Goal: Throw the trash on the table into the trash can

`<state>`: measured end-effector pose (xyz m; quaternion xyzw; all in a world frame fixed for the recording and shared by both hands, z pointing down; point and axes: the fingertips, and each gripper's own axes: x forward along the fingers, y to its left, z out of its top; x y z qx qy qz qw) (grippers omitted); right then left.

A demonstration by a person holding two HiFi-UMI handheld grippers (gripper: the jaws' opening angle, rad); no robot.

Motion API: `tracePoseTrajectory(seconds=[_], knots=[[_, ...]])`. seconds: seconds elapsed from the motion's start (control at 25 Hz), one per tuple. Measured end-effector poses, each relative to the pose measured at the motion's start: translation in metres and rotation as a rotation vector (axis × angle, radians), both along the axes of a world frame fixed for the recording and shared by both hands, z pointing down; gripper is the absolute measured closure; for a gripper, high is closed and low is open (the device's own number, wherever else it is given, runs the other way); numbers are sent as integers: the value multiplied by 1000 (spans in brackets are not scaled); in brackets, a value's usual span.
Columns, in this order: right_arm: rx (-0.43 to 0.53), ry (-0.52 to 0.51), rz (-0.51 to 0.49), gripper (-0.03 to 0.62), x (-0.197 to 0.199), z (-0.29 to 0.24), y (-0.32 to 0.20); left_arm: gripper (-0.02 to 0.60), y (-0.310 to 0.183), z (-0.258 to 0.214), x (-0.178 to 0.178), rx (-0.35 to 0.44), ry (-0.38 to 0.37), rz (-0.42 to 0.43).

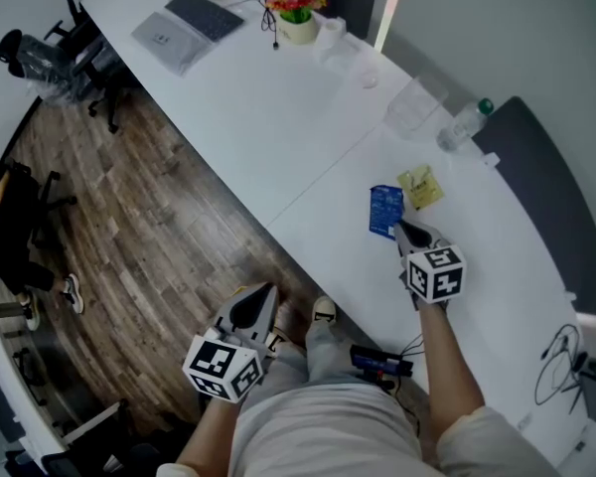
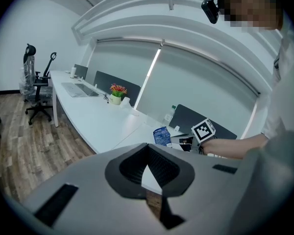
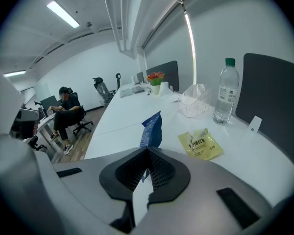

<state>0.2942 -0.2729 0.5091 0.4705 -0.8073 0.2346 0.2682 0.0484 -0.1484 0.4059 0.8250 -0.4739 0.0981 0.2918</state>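
The person's right gripper reached over a long white table with its jaws closed down tight on the near edge of a blue snack packet. In the right gripper view the packet stood up on edge out of the jaws, rising just past the tips. A crumpled yellow wrapper lay flat on the table a little ahead of that gripper and to the right of its tips, apart from the blue packet. Farther ahead on the same side stood a clear plastic basket and, to its right, an upright water bottle with a green cap. Well beyond the gripper, far down the table, sat a small pot of red and yellow flowers, and past that an open laptop.

The left gripper was held off the table's near edge, above the wooden floor and close to the person's legs. Its jaws stood narrow, drawn almost together, with nothing between them. From the left gripper view, the right gripper and its blue packet appeared ahead and to the right of the left tips.

Away to the left of the right gripper, off the table, another person sat in an office chair.
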Motion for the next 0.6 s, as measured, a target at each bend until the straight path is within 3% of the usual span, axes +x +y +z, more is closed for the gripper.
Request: tracePoseTrajectory(seconds=[0.6], knots=[[81, -17, -130, 563, -51, -59, 52, 581, 55, -35, -53, 93, -8, -91]])
